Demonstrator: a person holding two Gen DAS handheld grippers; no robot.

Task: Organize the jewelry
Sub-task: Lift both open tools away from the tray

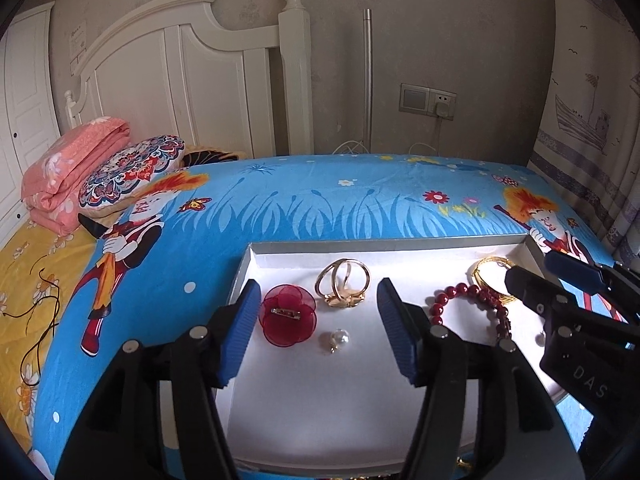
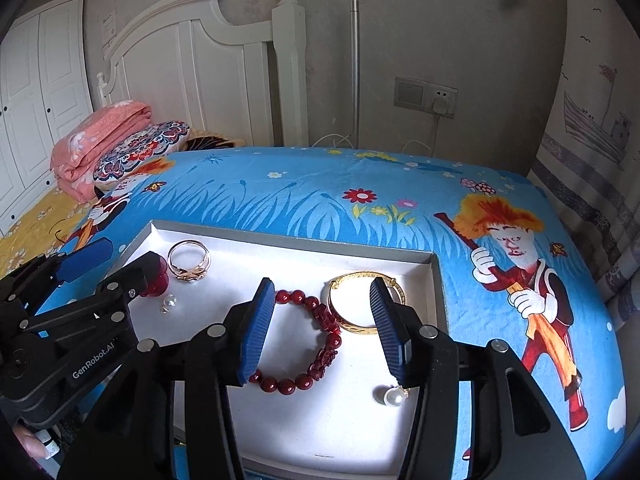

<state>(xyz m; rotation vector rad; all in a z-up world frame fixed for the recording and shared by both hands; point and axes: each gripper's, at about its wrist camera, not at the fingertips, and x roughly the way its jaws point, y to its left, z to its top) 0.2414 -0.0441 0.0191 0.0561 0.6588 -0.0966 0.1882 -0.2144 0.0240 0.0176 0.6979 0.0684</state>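
A shallow white tray (image 1: 304, 408) lies on the blue cartoon sheet and holds the jewelry. In the left wrist view my left gripper (image 1: 320, 308) is open and empty above a red flower brooch (image 1: 289, 320), a gold double-ring (image 1: 343, 282) and a pearl earring (image 1: 337, 339). In the right wrist view my right gripper (image 2: 322, 312) is open and empty above a red bead bracelet (image 2: 316, 344) and a gold bangle (image 2: 356, 304); a second pearl earring (image 2: 392, 395) lies near its right finger. The right gripper also shows in the left wrist view (image 1: 560, 280).
The tray's raised rim (image 2: 288, 236) surrounds the jewelry. The bed (image 1: 340, 204) stretches beyond it, with a folded pink quilt (image 1: 68, 168) and patterned pillow (image 1: 132, 168) at far left. A white headboard (image 1: 192, 72), wall socket (image 1: 440, 104) and curtain (image 1: 592, 120) stand behind.
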